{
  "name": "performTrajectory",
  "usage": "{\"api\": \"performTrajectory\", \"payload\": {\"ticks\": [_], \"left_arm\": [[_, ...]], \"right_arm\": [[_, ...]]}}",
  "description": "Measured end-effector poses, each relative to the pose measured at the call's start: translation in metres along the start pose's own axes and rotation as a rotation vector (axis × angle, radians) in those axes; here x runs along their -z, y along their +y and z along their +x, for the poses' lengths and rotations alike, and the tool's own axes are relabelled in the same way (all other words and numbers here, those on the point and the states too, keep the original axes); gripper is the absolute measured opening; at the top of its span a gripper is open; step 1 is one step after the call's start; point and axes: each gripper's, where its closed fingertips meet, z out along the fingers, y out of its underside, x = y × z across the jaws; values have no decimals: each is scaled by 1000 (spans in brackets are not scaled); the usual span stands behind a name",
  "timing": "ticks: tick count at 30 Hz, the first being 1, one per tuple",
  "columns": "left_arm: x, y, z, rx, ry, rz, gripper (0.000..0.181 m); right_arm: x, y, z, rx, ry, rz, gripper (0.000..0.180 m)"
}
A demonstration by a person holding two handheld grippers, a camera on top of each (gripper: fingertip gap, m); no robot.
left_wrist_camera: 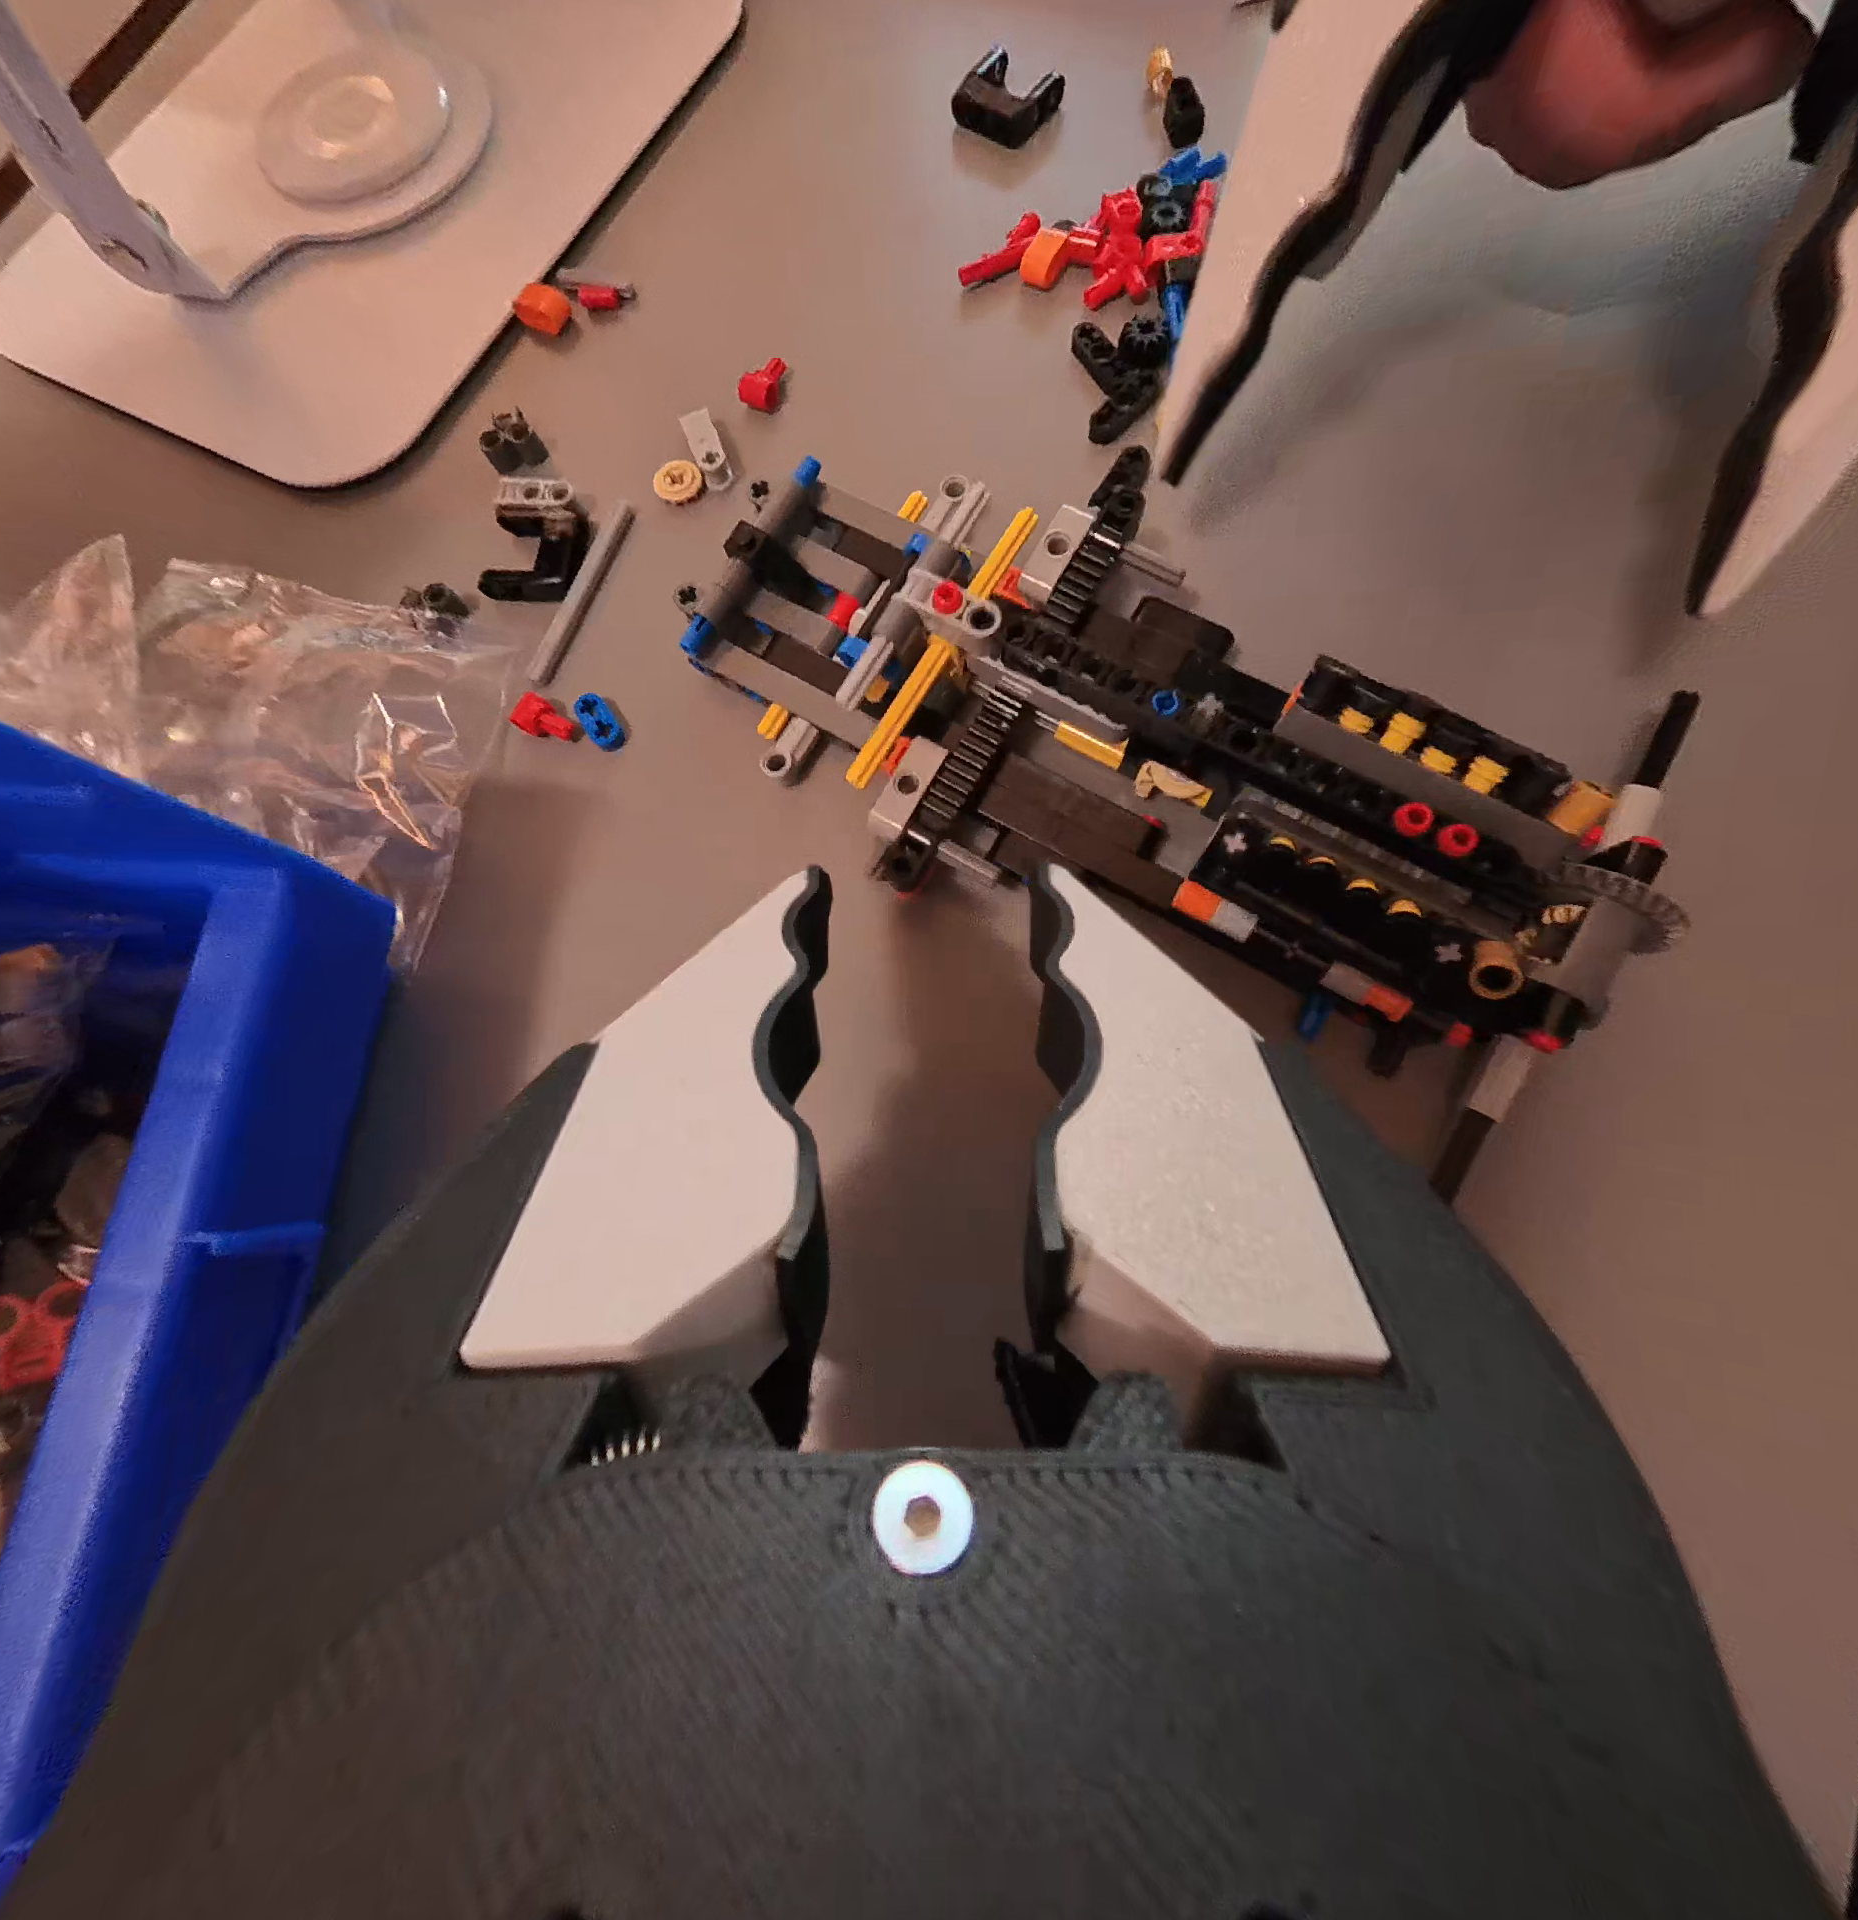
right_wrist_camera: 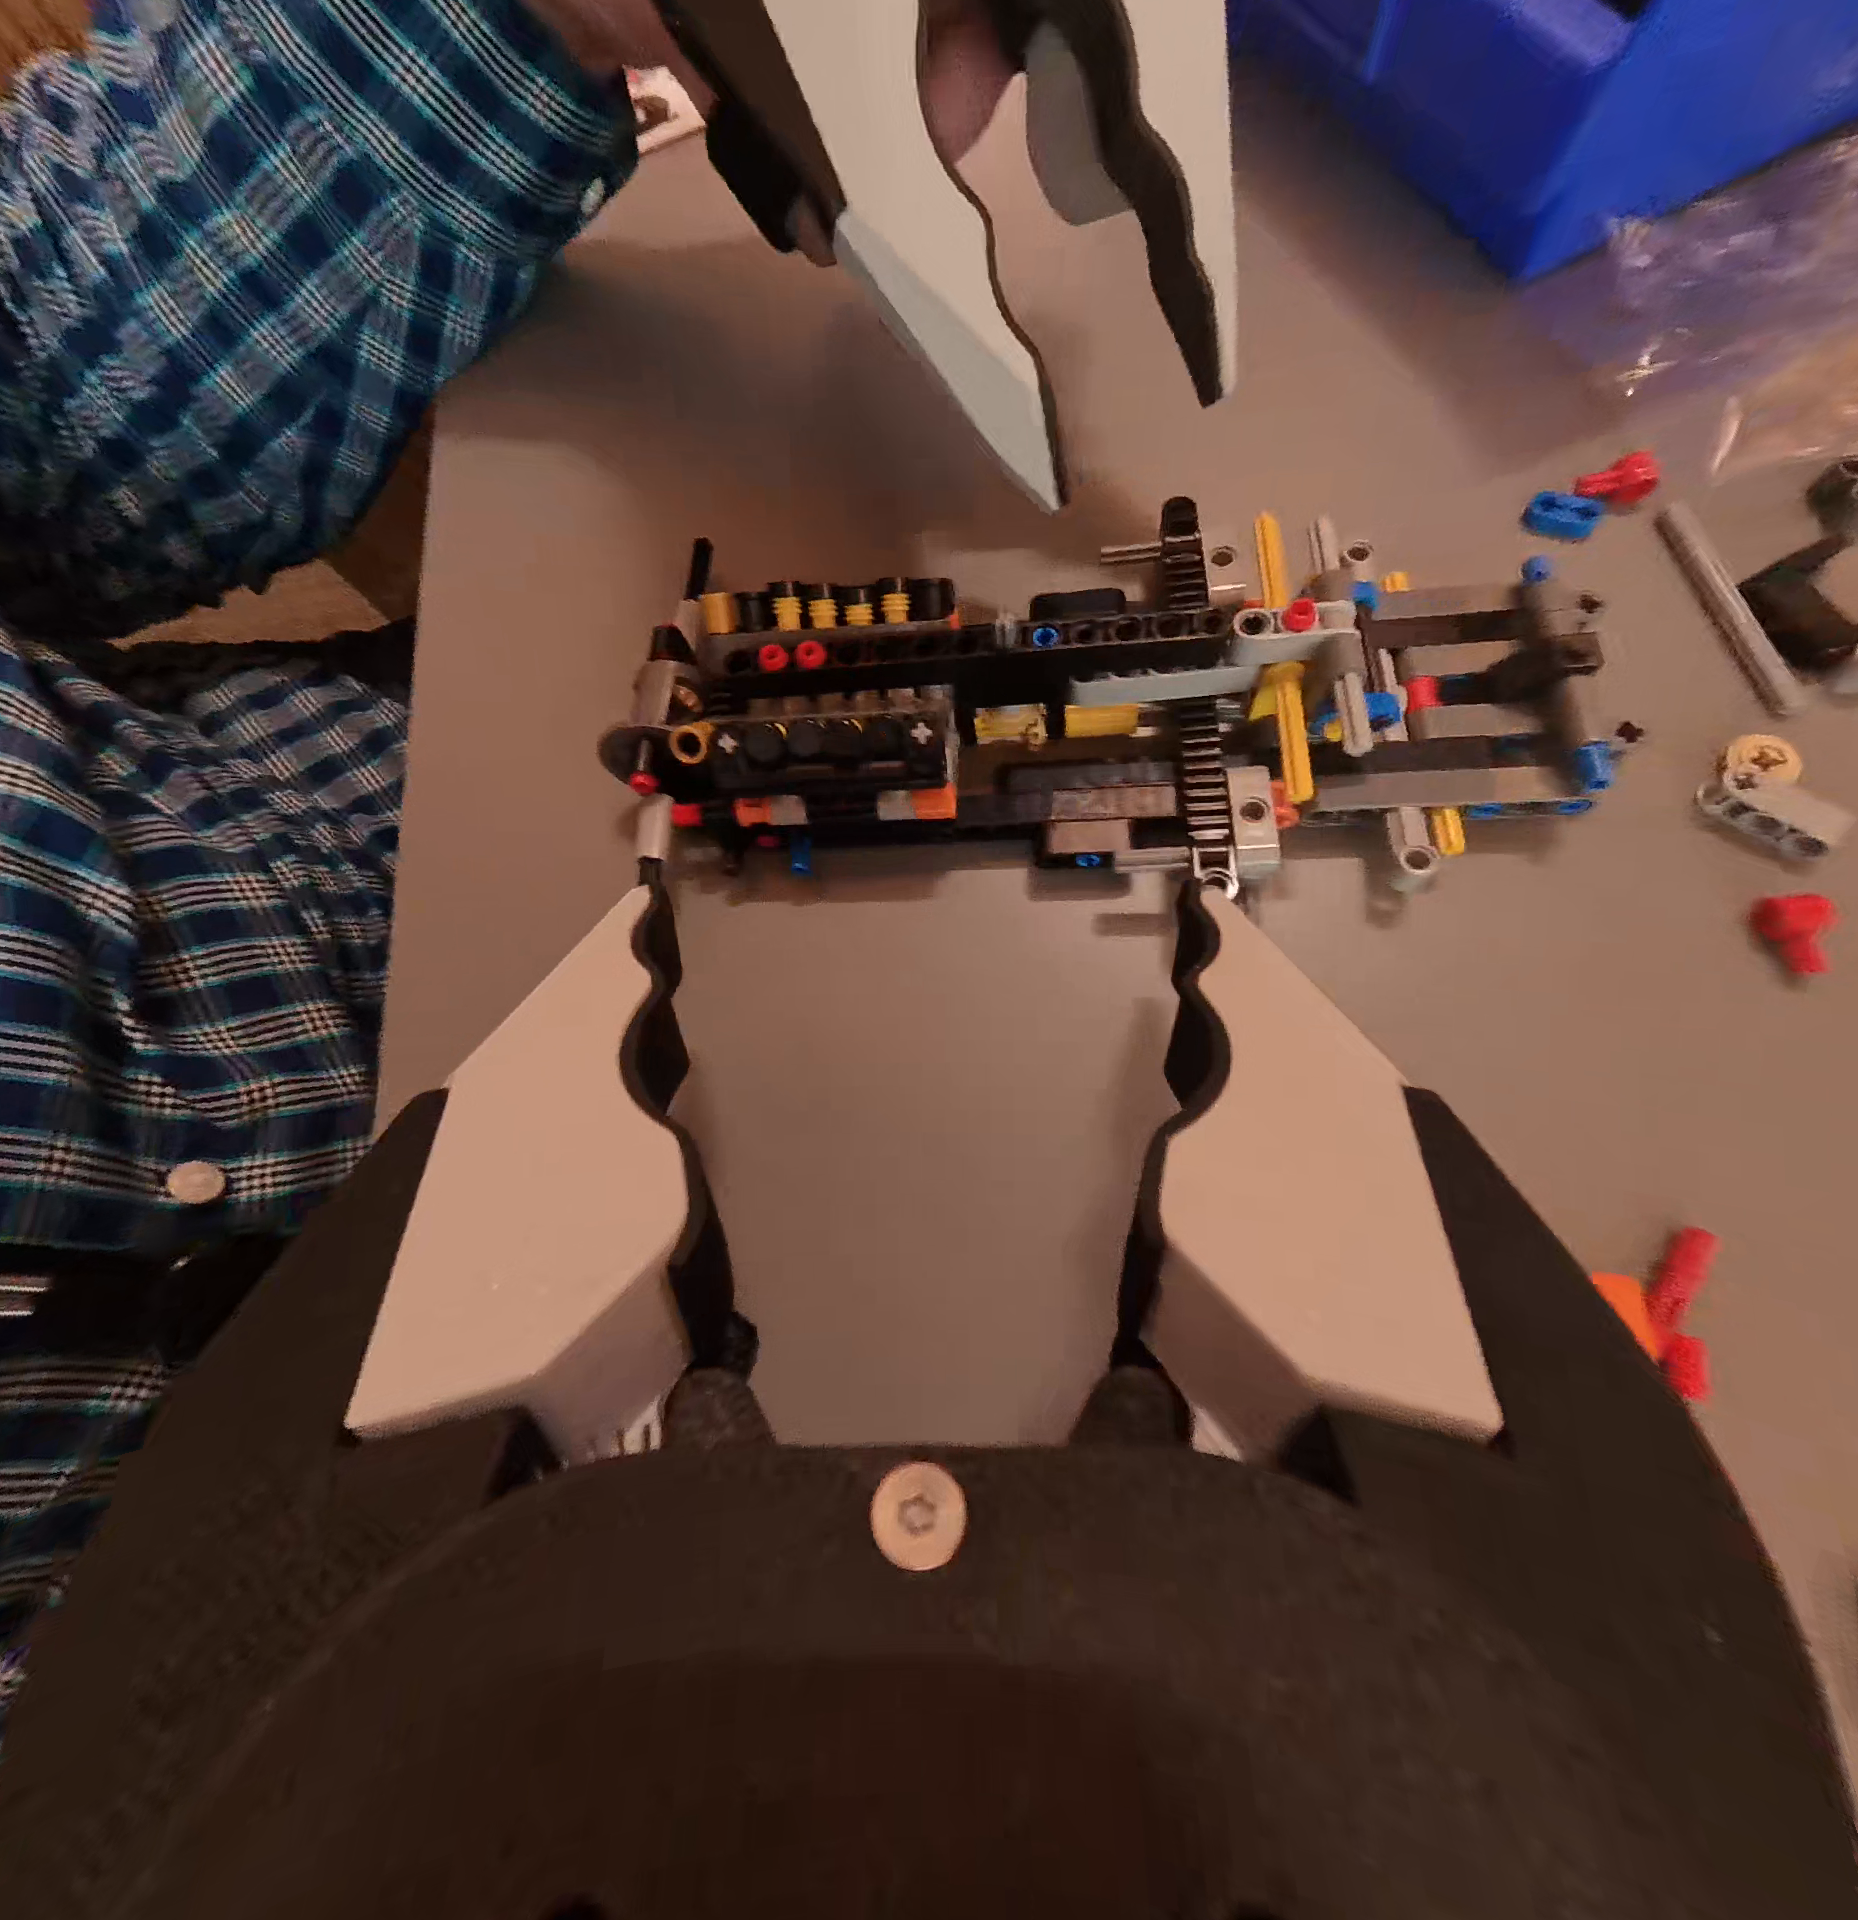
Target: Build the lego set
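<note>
Both grey-and-black two-finger grippers are spread and empty: the left gripper [left_wrist_camera: 930, 894] has a narrow gap with tips just short of the near edge of the half-built black, grey and yellow Technic lego chassis [left_wrist_camera: 1164, 727], and the right gripper [right_wrist_camera: 925, 904] stands wider at the opposite long side, tips just beside it. That chassis lies flat on the grey tabletop [right_wrist_camera: 904, 1091] between them, loose red, blue and black pins [left_wrist_camera: 1101, 244] scattered beyond. My read: brace a solid beam with one tong, not the black toothed rack [right_wrist_camera: 1200, 717] or thin yellow axle [right_wrist_camera: 1280, 665], before fetching a part.
</note>
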Motion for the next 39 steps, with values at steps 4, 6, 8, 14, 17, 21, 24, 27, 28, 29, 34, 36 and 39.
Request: {"api": "performTrajectory", "payload": {"ticks": [4,6,8,14,17,21,24,27,28,29,34,36,39], "left_arm": [[2,5,-2,20,-3,6,37],[2,6,-3,30,0,9,37],[1,8,-6,31,-4,-2,33],[-7,16,-9,-29,16,-71,18],[-14,16,-7,-47,49,-81,29],[-22,16,-1,-77,97,-98,30],[-24,14,-4,-103,92,-96,28],[-25,13,-4,-100,107,-85,28],[-24,14,-3,-104,108,-80,28],[-23,14,-3,-106,110,-78,28],[-12,25,4,-115,153,-107,28],[-7,30,8,-107,191,-112,24],[-2,34,8,-105,197,-111,28]], "right_arm": [[2,4,12,8,39,-19,93],[4,4,14,-2,34,-12,88],[5,3,19,13,52,-3,74],[1,0,44,-11,122,15,30],[-1,1,55,8,173,-10,28],[-9,5,59,9,176,-42,28],[-11,5,58,6,164,-41,22],[-11,5,58,-5,151,-30,21],[-11,5,56,-4,146,-30,21],[-12,4,55,-4,140,-28,21],[-23,-1,38,7,79,-25,24],[-29,-2,29,22,60,-35,26],[-29,-3,26,30,65,-39,31]]}}
